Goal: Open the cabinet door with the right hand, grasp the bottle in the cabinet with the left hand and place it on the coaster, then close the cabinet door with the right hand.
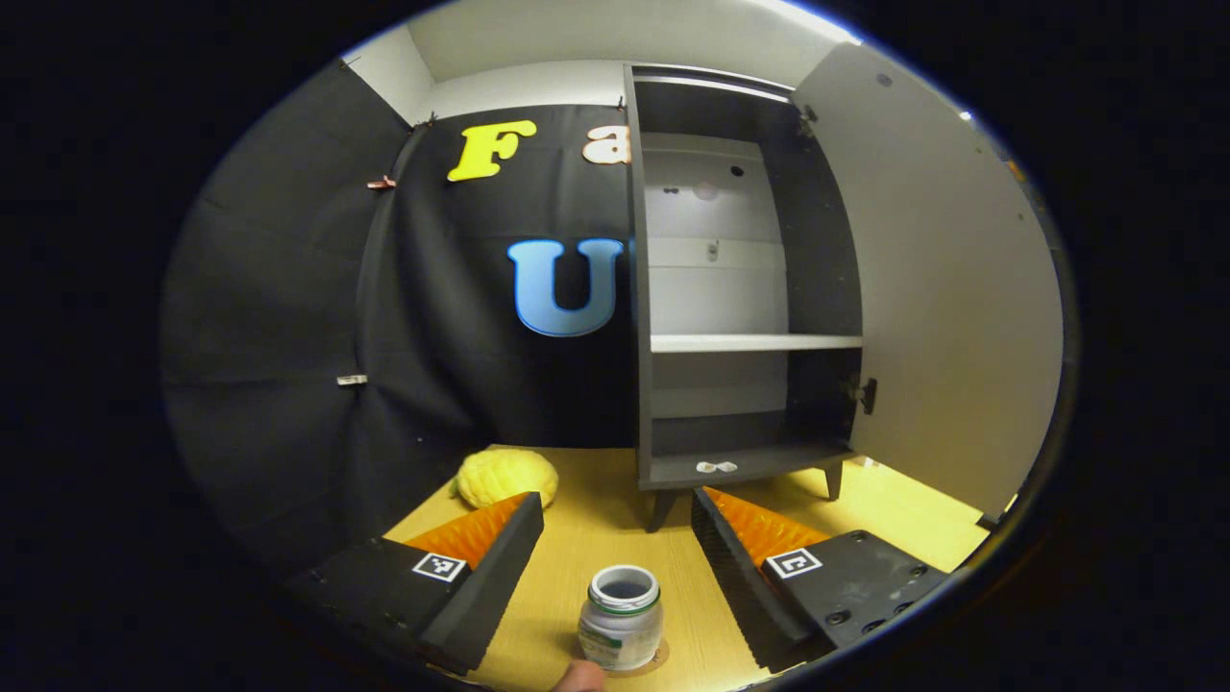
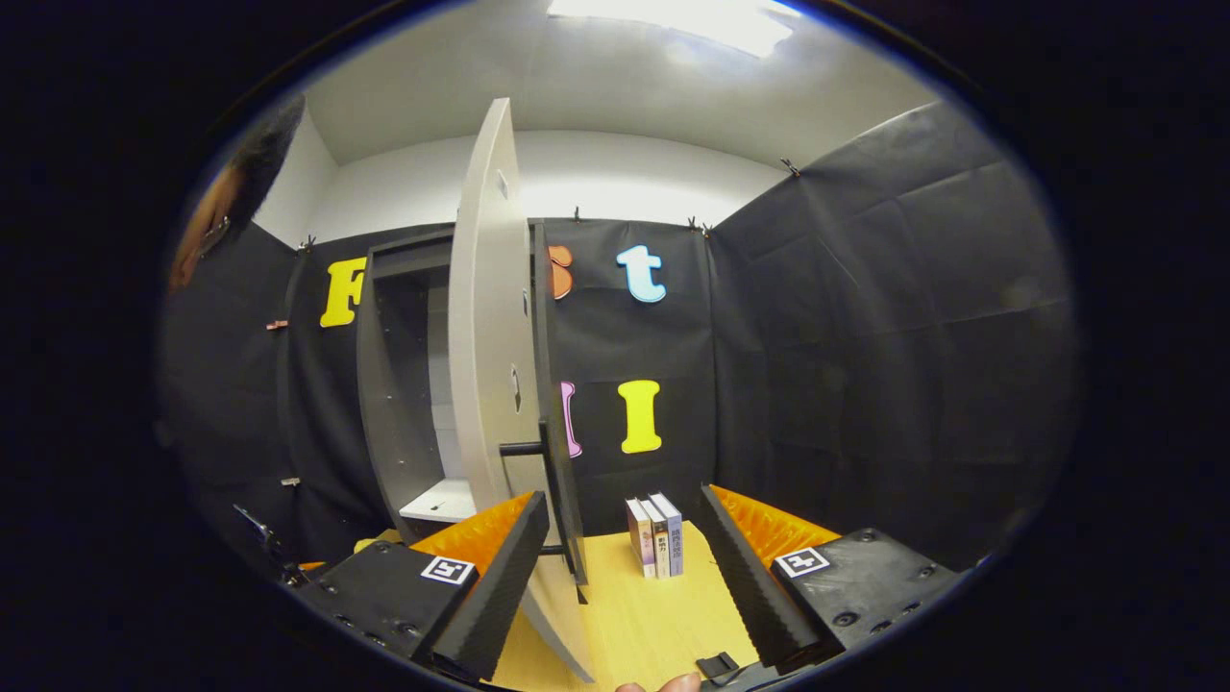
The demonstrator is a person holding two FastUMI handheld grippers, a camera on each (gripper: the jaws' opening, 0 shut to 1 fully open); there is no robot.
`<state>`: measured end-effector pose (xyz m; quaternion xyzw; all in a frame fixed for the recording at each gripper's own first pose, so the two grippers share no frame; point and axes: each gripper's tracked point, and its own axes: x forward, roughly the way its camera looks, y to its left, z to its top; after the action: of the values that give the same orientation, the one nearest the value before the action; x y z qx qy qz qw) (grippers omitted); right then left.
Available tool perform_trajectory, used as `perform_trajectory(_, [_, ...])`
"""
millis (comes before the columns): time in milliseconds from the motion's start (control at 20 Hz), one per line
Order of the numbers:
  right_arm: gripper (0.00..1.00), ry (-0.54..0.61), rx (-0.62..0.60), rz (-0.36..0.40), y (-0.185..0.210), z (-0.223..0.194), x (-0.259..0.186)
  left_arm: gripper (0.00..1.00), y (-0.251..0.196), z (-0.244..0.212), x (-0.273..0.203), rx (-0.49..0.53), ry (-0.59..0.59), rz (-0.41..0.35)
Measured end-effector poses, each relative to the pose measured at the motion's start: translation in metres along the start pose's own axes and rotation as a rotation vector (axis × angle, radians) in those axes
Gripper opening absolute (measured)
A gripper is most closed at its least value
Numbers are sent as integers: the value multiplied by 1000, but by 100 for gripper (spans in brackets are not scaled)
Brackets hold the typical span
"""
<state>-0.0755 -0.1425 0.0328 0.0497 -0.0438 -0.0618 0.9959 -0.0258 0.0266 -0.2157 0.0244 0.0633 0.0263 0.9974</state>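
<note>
Tongs on the left stand released, their fingers wide apart on either side of the bottle, which sits upright on the coaster on the worktop, touching neither finger. We judge the placing done, so the left hand should draw straight back and a little up, keeping both fingers off the bottle so it does not tip.

The right tongs are also released and hold nothing. The cabinet door stands edge-on just inside their left finger, with its dark handle above that finger. To close it well, we bring the right tongs onto the handle or flat against the outer face, then push in a slow arc about the hinge, easing off before the door meets the cabinet. Beyond lie a yellow textured object and some books.
</note>
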Motion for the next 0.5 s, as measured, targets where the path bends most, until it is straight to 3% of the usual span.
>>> perform_trajectory(250, [98,25,7,-2,-14,-6,16,97,-15,61,-13,-56,5,-20])
perform_trajectory(500, [98,20,-20,63,7,-8,20,97,-18,108,-22,-34,-16,-27])
